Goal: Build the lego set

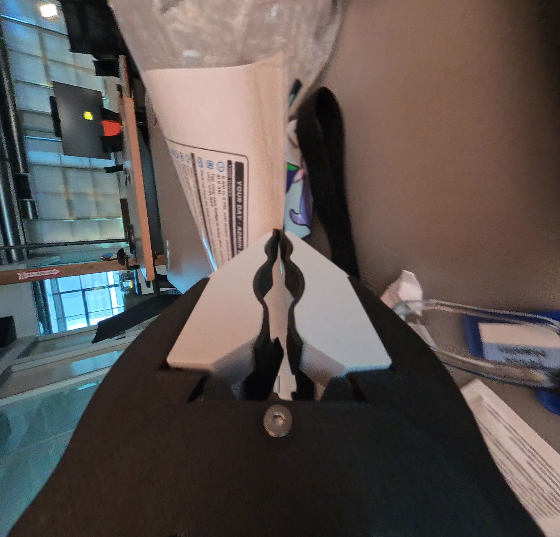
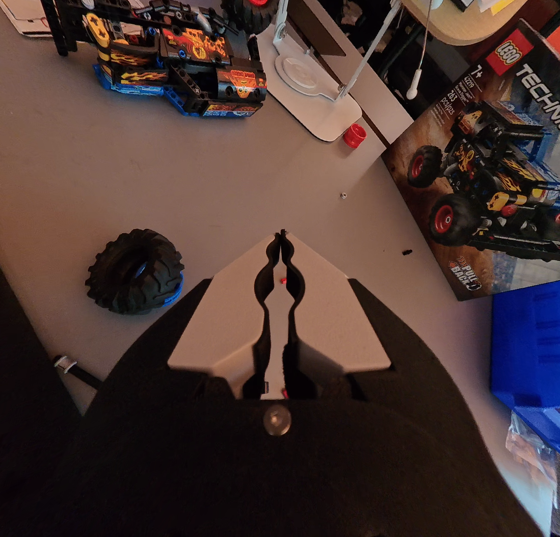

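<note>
The right gripper (image 2: pixel 281 234) hangs above the bench (image 2: pixel 212 171) with its fingers pressed together at the tips and nothing between them. Nearest to it, just to the left of the fingers and a little back toward the near edge, lies a loose black tyre (image 2: pixel 135 271) on its side with a blue hub showing in the hole; its axle line points up off the bench, so I judge it would need tipping or a pinch across the tread. A tiny red piece (image 2: pixel 283 280) shows on the bench through the gap between the fingers. Farther out and to the right, near the lego box (image 2: pixel 485 165) at the right edge, sit a small grey piece (image 2: pixel 343 195) and a small black pin (image 2: pixel 407 252). A red wheel hub (image 2: pixel 354 135) rests against the white stand base (image 2: pixel 318 98) beyond.

Farthest, toward the far left corner, the half-built truck (image 2: pixel 181 59) lies with its long axis running left to right, one red-hubbed wheel (image 2: pixel 247 1) at its right end.

The left gripper (image 1: pixel 280 234) is turned sideways and pinches a printed paper sheet (image 1: pixel 218 134), so the right one is probably nearer the tyre.
</note>
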A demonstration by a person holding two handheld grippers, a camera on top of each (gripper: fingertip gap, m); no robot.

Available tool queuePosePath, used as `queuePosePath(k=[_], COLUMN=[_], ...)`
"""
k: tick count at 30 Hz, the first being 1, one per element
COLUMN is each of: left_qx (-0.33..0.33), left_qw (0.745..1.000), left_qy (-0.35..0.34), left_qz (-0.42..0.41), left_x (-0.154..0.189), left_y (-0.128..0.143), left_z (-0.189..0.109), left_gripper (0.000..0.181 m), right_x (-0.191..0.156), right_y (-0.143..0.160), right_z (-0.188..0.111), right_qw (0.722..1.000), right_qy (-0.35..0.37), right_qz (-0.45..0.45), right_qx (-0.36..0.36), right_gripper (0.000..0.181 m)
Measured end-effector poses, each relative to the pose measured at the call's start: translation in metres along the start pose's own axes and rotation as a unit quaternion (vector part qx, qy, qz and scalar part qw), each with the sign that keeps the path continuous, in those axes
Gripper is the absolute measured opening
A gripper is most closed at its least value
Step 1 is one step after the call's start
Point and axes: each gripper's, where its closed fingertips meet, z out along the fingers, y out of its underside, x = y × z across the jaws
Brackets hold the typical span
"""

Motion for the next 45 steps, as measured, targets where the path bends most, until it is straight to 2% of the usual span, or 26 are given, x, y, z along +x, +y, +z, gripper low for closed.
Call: queuePosePath(k=[5, 9, 11, 14, 16, 19, 21, 25, 29, 32, 34, 37, 38, 41, 43, 45], left_qx=[0.026, -0.014, -0.047, -0.073, -0.076, -0.118, -0.123, -0.130, -0.109, -0.104, -0.076, -0.038, -0.031, 0.048, 0.134, 0.209], left_qw=[0.995, 0.989, 0.987, 0.983, 0.984, 0.984, 0.985, 0.979, 0.974, 0.967, 0.961, 0.951, 0.949, 0.934, 0.918, 0.913], left_qy=[-0.068, -0.120, -0.122, -0.109, -0.074, -0.031, -0.023, 0.013, 0.037, 0.034, -0.004, -0.026, -0.048, -0.111, -0.118, -0.110], left_qz=[-0.068, -0.085, -0.095, -0.126, -0.142, -0.131, -0.119, -0.159, -0.197, -0.231, -0.266, -0.306, -0.309, -0.335, -0.353, -0.333], left_x=[-0.062, -0.110, -0.120, -0.124, -0.112, -0.093, -0.088, -0.080, -0.084, -0.097, -0.120, -0.142, -0.151, -0.183, -0.194, -0.189], left_y=[0.004, 0.032, 0.054, 0.083, 0.095, 0.116, 0.120, 0.121, 0.109, 0.102, 0.089, 0.057, 0.047, -0.005, -0.060, -0.124], left_z=[0.007, 0.022, 0.037, 0.063, 0.084, 0.113, 0.129, 0.151, 0.151, 0.137, 0.118, 0.083, 0.067, 0.005, -0.049, -0.109], left_gripper=[0.000, 0.000, 0.000, 0.000, 0.000, 0.000, 0.000, 0.002, 0.036, 0.072, 0.082, 0.098, 0.098, 0.088, 0.082, 0.077], right_x=[0.005, 0.010, 0.011, 0.007, 0.001, -0.006, -0.008, -0.011, -0.015, -0.019, -0.021, -0.020, -0.020, -0.017, -0.016, -0.015], right_y=[0.000, -0.002, -0.006, -0.014, -0.017, -0.022, -0.026, -0.035, -0.045, -0.051, -0.055, -0.061, -0.063, -0.070, -0.072, -0.071], right_z=[0.005, 0.012, 0.015, 0.021, 0.026, 0.032, 0.035, 0.040, 0.042, 0.041, 0.038, 0.029, 0.025, 0.011, 0.000, -0.011], right_qw=[1.000, 0.998, 0.997, 0.996, 0.995, 0.992, 0.991, 0.988, 0.988, 0.991, 0.992, 0.995, 0.996, 0.999, 1.000, 1.000], right_qy=[0.010, 0.019, 0.022, 0.020, 0.017, 0.013, 0.013, 0.016, 0.018, 0.017, 0.015, 0.018, 0.019, 0.022, 0.019, 0.016], right_qz=[0.001, -0.005, -0.007, -0.014, -0.021, -0.030, -0.033, -0.042, -0.048, -0.047, -0.045, -0.041, -0.038, -0.022, -0.010, 0.004], right_qx=[-0.028, -0.058, -0.068, -0.085, -0.101, -0.121, -0.132, -0.146, -0.143, -0.127, -0.114, -0.086, -0.072, -0.035, -0.014, 0.005], right_gripper=[0.000, 0.000, 0.000, 0.000, 0.000, 0.000, 0.000, 0.000, 0.000, 0.000, 0.000, 0.000, 0.000, 0.000, 0.003, 0.009])
